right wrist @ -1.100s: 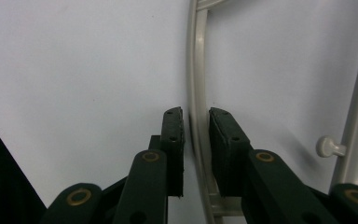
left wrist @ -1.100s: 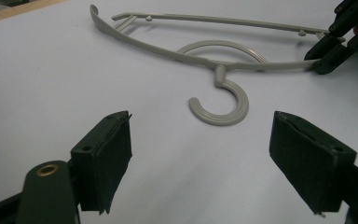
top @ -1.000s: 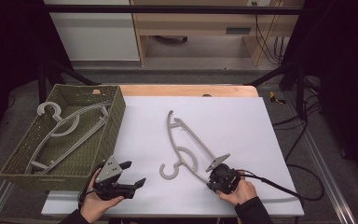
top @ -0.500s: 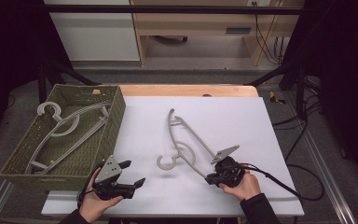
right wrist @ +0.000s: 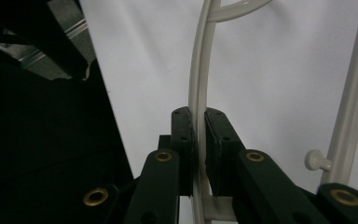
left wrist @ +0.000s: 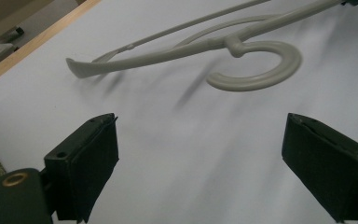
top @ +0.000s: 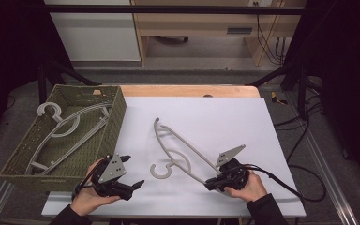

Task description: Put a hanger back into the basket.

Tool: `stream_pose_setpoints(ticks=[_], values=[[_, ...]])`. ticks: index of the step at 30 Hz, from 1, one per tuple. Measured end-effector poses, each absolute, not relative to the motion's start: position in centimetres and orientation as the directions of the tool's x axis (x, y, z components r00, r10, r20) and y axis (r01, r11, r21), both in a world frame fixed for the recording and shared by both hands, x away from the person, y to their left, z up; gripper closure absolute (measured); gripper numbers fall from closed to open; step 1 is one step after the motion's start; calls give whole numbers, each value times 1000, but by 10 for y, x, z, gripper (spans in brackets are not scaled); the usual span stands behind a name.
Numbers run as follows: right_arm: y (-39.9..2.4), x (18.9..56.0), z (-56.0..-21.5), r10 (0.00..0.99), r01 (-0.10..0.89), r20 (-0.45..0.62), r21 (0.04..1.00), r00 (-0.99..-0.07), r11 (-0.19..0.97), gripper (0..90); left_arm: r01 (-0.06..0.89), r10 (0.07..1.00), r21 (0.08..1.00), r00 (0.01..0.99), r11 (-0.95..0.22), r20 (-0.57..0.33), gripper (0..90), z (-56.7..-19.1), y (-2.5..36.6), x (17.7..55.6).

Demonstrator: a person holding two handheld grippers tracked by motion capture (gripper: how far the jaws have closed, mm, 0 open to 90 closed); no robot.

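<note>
Grey plastic, the hanger lies on the white table in the high view, its hook curling toward the person's side and its arms running back toward the table's middle; the right gripper, held in the person's right hand near the front edge, is clamped on the hanger's near arm; the left gripper, in the left hand at the front left corner, stands apart from the hanger with its jaws spread wide and nothing between them, having just been opening further; a green woven basket sits at the table's left edge, with more grey hangers lying inside it.

Seen in the left gripper view, the two black pads stand far apart over bare white table; the hanger's hook and one arm tip lie ahead of them, well clear of both pads; a strip of the wooden table edge crosses the upper left corner.

Seen in the right gripper view, the two pads press from either side on a thin pale arm of the hanger, which runs straight up between them; the hanger's other bar runs at the right, with a small peg sticking out of it near the bottom.
</note>
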State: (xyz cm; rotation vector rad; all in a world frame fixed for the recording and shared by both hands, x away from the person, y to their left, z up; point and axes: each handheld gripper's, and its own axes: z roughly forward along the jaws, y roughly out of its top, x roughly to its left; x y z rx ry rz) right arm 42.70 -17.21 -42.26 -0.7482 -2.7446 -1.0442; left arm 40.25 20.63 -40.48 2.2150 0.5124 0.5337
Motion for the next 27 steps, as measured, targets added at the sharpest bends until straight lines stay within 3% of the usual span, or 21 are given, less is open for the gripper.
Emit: stream_pose_setpoints(ticks=[16, 19, 27], values=[[-169, 409, -406, 217, 386, 331, 633, -918, 671, 829, 51, 371, 620, 838, -783, 399, 114, -403, 182, 416], [-167, 408, -405, 200, 377, 334, 636, -921, 673, 830, 32, 350, 600, 837, -799, 421, 151, -403, 180, 417], [-163, 406, -402, 167, 363, 349, 626, -922, 691, 829, -81, 251, 525, 810, -847, 531, 362, -409, 166, 415]])
